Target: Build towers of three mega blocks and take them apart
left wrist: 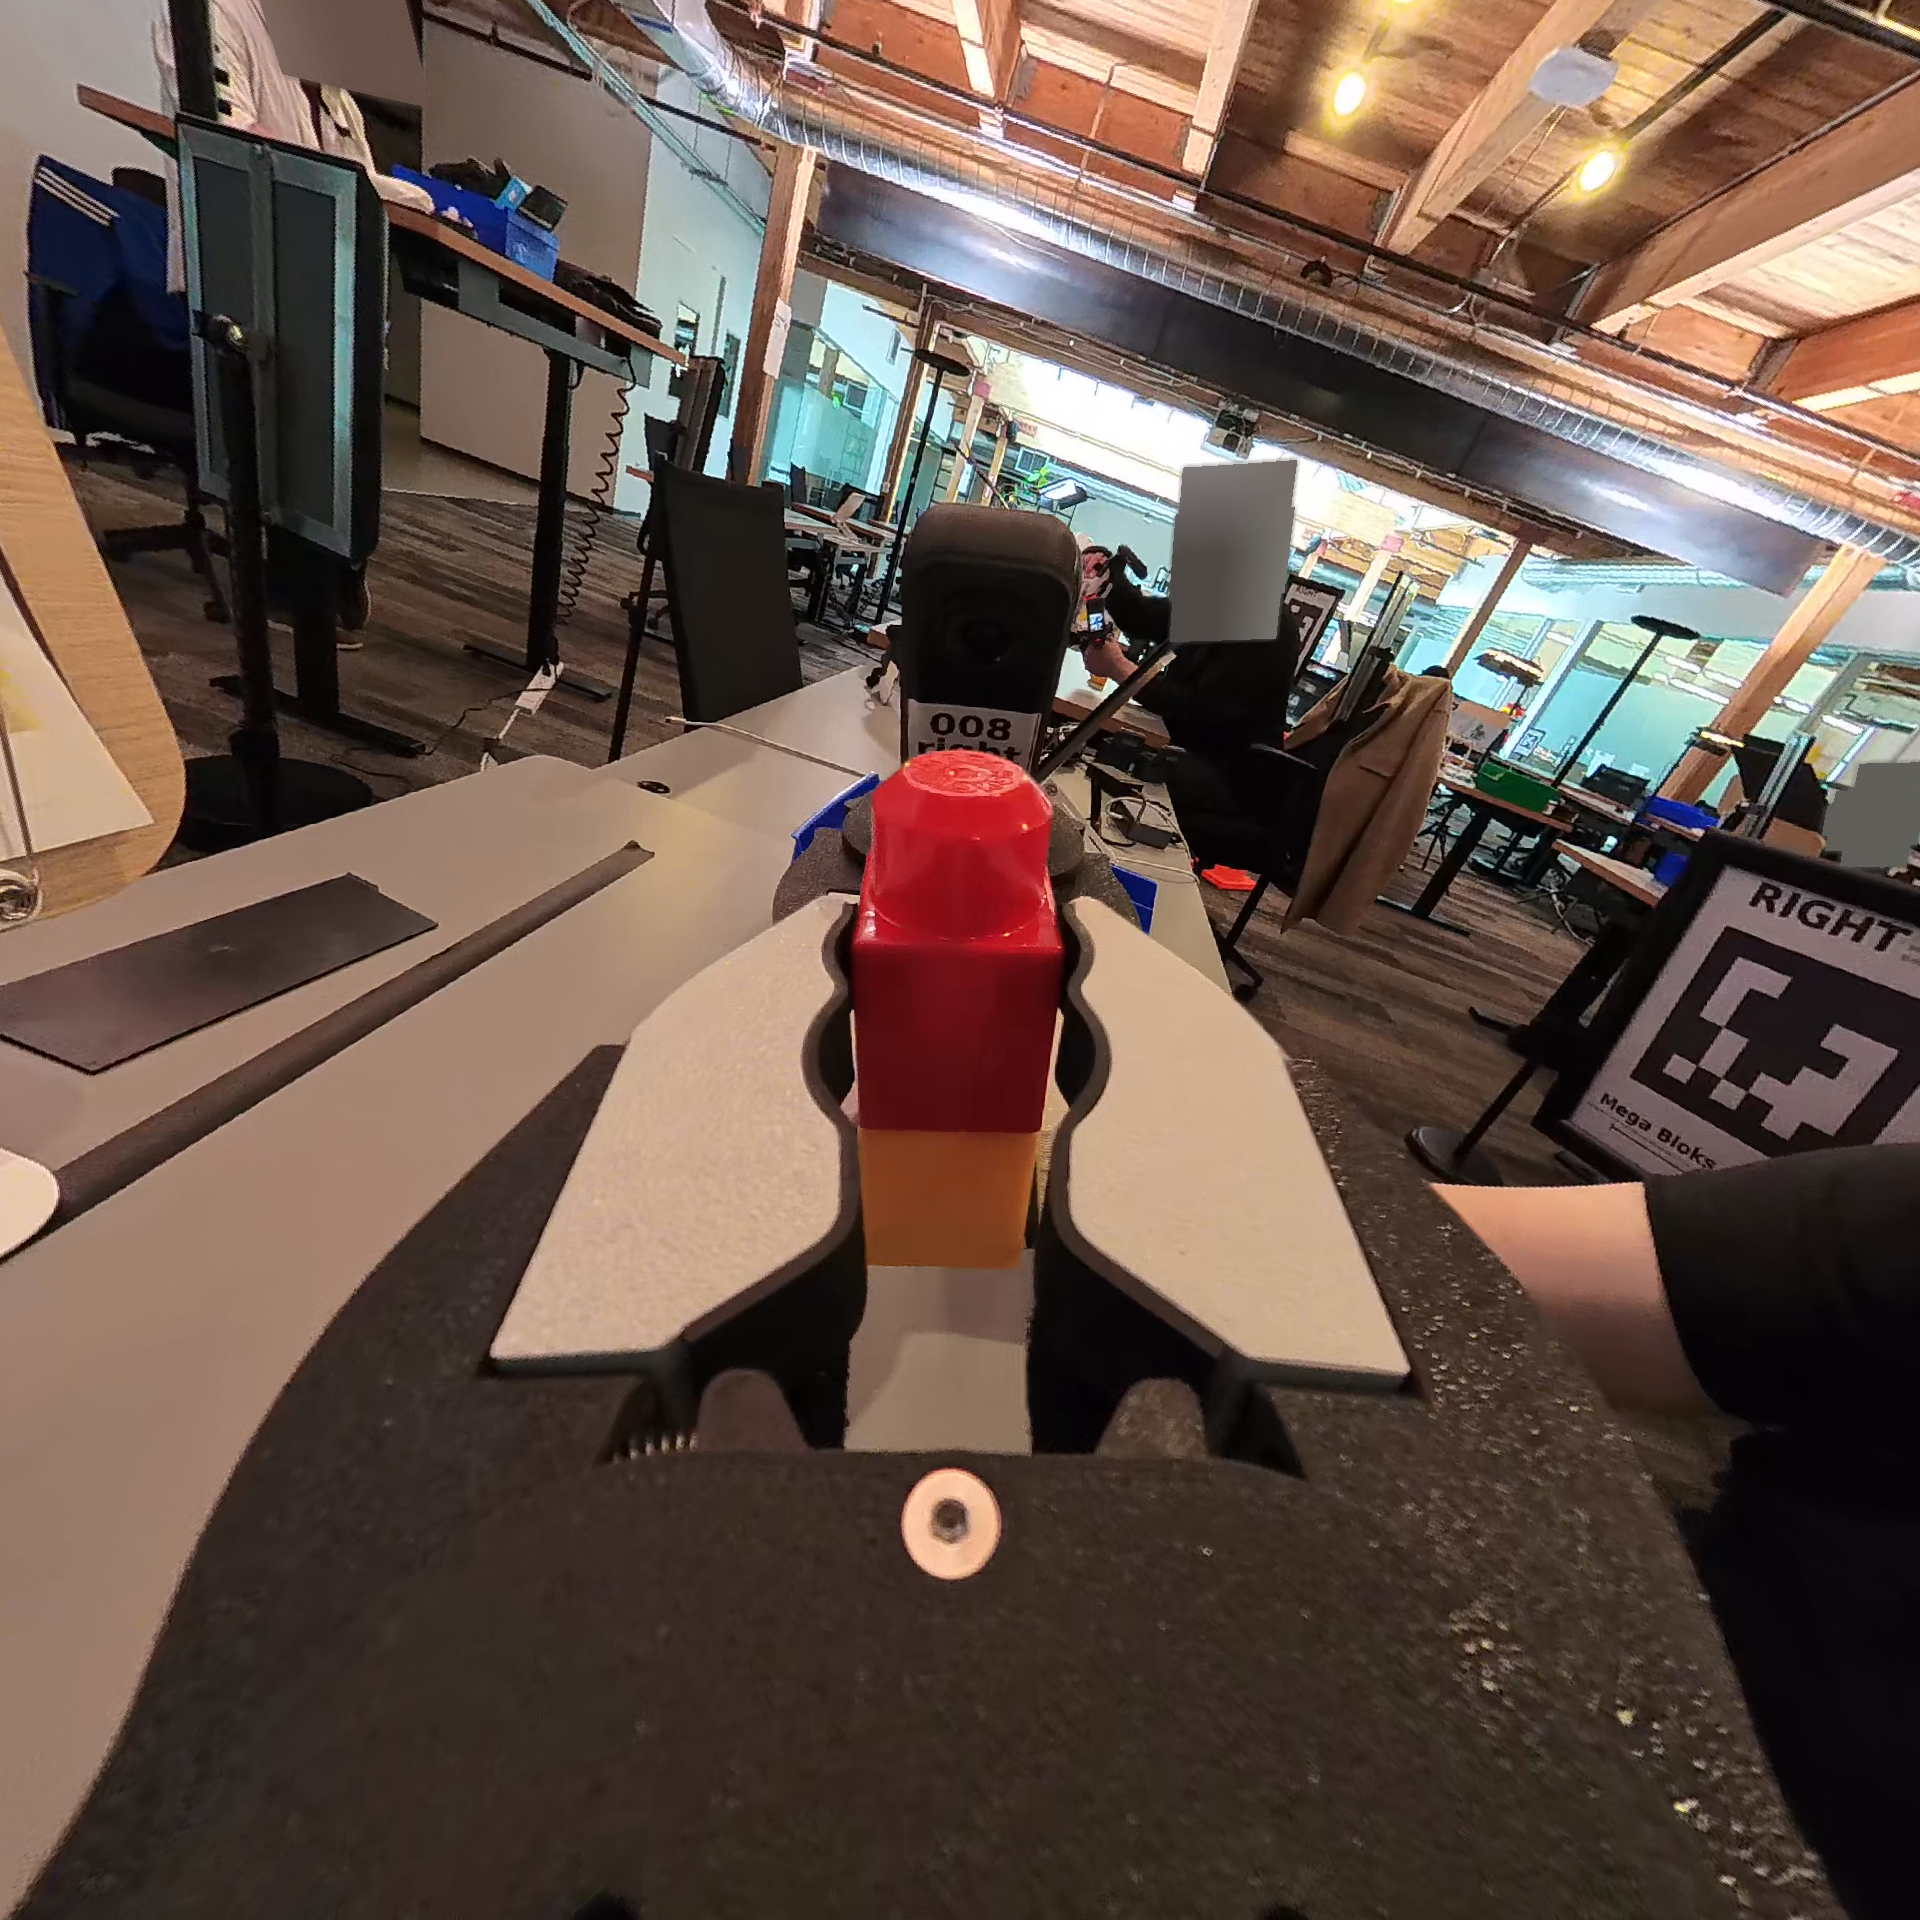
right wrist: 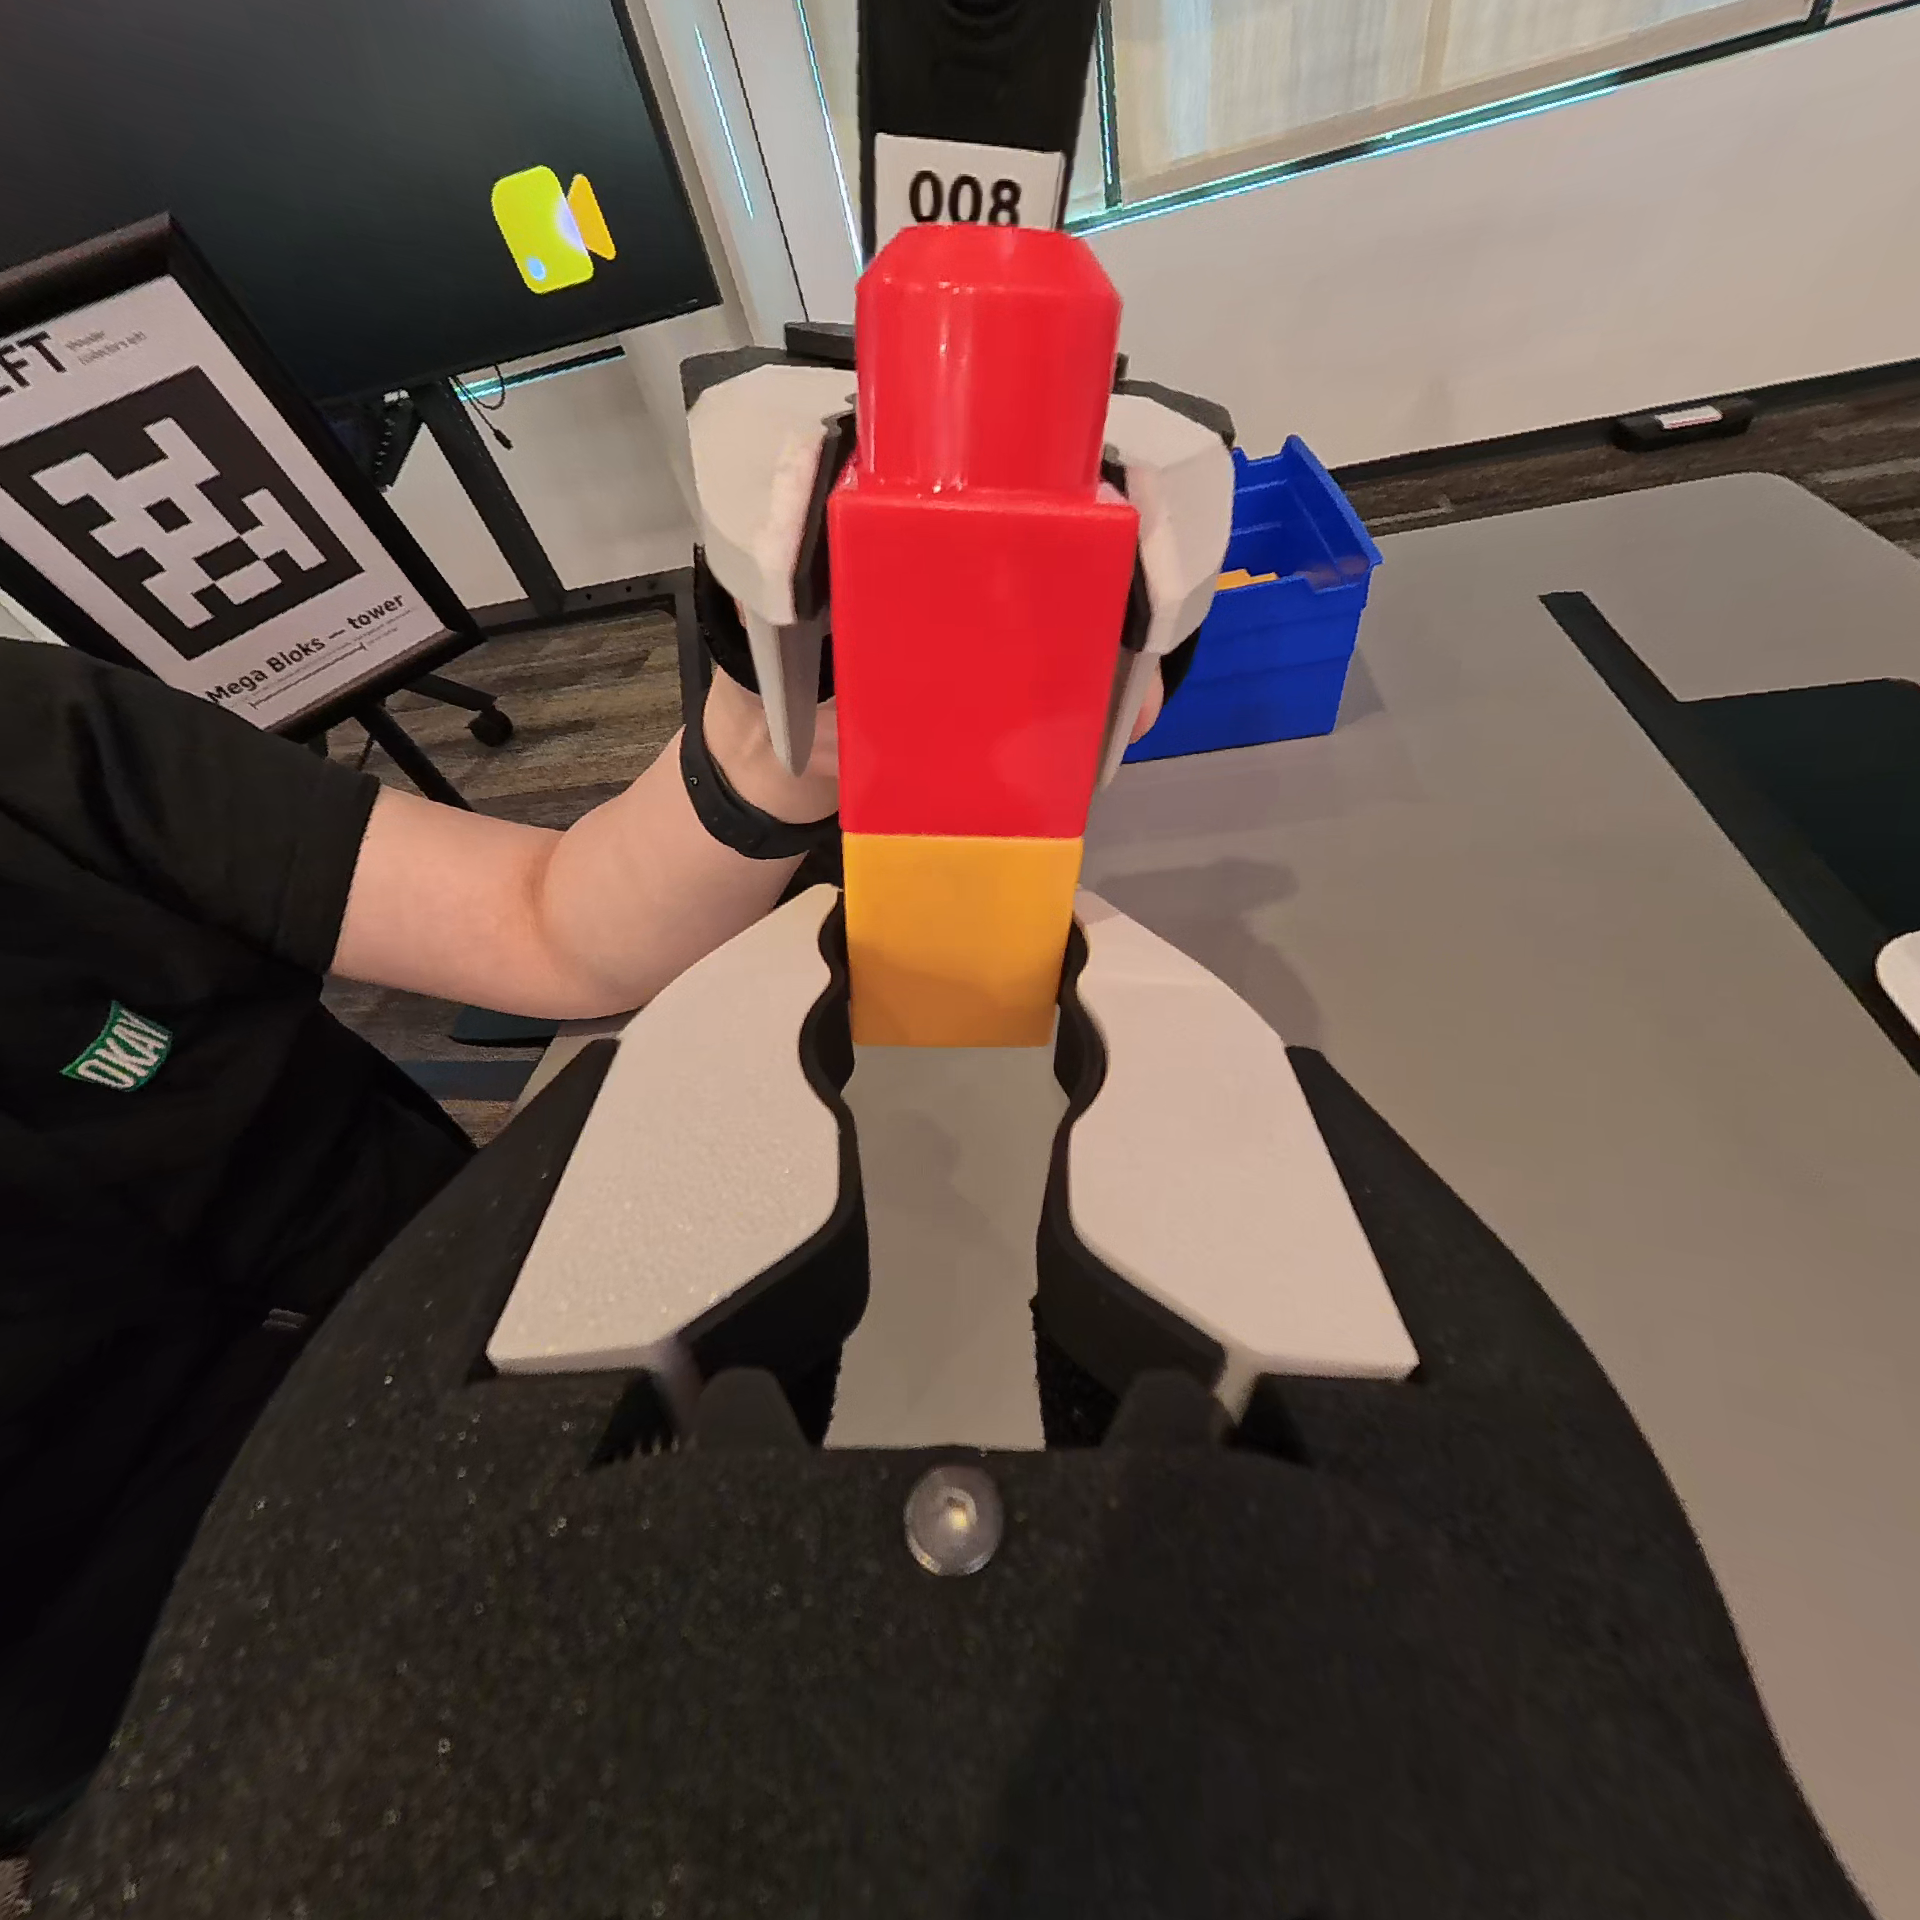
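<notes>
A two-block stack, a red block [left wrist: 956, 1029] on an orange block [left wrist: 948, 1195], stands upright between my two grippers, which face each other. My left gripper [left wrist: 956, 997] is shut on the red block's sides. My right gripper [right wrist: 961, 956] is shut on the orange block [right wrist: 956, 935], under the red block [right wrist: 977, 655]. The right wrist view shows the left gripper [right wrist: 966, 623] beyond, clamped on the red block. The right gripper's camera body [left wrist: 987, 623] rises behind the stack. I cannot tell whether the stack touches the grey table [left wrist: 312, 1247].
A blue bin [right wrist: 1278, 623] holding a yellow-orange block stands on the table behind the left gripper. Black mats [left wrist: 208, 966] [right wrist: 1818, 748] lie on the table. Marker signs on stands [left wrist: 1766, 1029] [right wrist: 208, 499] flank it. A person's arm [right wrist: 520, 904] reaches in from the left.
</notes>
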Demonstrator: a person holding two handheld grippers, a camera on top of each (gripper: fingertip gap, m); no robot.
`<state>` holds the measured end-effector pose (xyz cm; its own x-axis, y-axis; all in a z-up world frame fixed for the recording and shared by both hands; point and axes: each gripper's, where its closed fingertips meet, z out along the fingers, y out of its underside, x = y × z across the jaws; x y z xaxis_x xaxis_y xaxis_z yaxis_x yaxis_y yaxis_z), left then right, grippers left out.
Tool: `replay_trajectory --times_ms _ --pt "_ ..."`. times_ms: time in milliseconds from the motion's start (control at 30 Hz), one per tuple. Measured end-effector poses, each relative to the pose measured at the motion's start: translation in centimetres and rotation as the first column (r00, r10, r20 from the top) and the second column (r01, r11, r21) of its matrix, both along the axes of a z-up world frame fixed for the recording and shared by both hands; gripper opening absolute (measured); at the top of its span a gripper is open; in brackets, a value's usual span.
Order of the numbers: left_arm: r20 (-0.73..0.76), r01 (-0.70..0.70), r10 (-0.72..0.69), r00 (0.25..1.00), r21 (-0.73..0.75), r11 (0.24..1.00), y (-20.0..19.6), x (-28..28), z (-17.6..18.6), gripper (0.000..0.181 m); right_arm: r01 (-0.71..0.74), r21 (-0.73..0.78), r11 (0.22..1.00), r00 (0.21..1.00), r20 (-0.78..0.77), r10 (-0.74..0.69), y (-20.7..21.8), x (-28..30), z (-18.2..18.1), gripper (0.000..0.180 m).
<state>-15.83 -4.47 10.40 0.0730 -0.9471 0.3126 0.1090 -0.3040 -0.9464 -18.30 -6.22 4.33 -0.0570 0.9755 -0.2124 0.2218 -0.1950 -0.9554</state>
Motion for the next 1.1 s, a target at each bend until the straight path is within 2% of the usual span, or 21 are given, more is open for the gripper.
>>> replay_trajectory --times_ms 133,200,267,400,567,667,833,900,1000,1100 --pt "0.054 0.068 -0.066 0.996 -0.048 0.996 -0.5 -0.2 0.5 0.035 -0.031 0.005 1.000 0.998 -0.047 0.031 -0.6 0.1 0.7 0.038" --pt "0.052 0.081 -0.078 0.996 -0.073 0.994 -0.5 -0.2 0.3 0.035 0.033 0.022 0.999 0.999 -0.027 -0.032 0.0 0.3 0.8 0.063" --pt "-0.006 0.064 -0.065 0.998 -0.060 0.996 -0.4 0.1 -0.4 0.035 0.089 0.056 0.994 0.996 -0.007 -0.089 0.5 0.8 1.0 0.068" --pt "-0.111 0.057 -0.059 0.992 -0.023 0.998 -0.8 1.0 -1.8 0.035 0.137 0.062 0.989 0.990 0.016 -0.138 0.7 1.2 1.6 0.060" --pt "-0.190 0.057 -0.054 0.980 0.012 0.998 -1.1 1.5 -2.8 0.035 0.129 0.082 0.988 0.988 0.079 -0.135 0.5 1.8 1.1 0.037" --pt "-0.215 0.074 -0.068 0.974 0.020 0.997 -1.4 1.6 -3.1 0.035 0.105 0.077 0.991 0.988 0.108 -0.113 0.1 2.0 0.7 0.036" --pt "-0.171 0.077 -0.079 0.982 -0.019 0.997 -1.5 1.6 -2.5 0.037 0.090 0.063 0.994 0.993 0.074 -0.094 0.0 2.0 1.0 0.035" --pt "-0.150 0.074 -0.081 0.985 -0.049 0.996 -1.4 1.2 -2.1 0.052 0.085 0.069 0.994 0.992 0.086 -0.091 0.1 2.0 0.7 0.035" --pt "-0.093 0.015 -0.019 0.996 -0.040 0.999 -1.5 -0.6 0.1 0.052 0.076 0.060 0.995 0.992 0.101 -0.082 0.2 1.9 0.1 0.035" --pt "-0.023 -0.069 0.069 0.997 0.013 0.998 -3.7 -4.1 3.8 0.046 0.081 0.057 0.995 0.991 0.102 -0.086 0.5 2.3 -0.2 0.035"
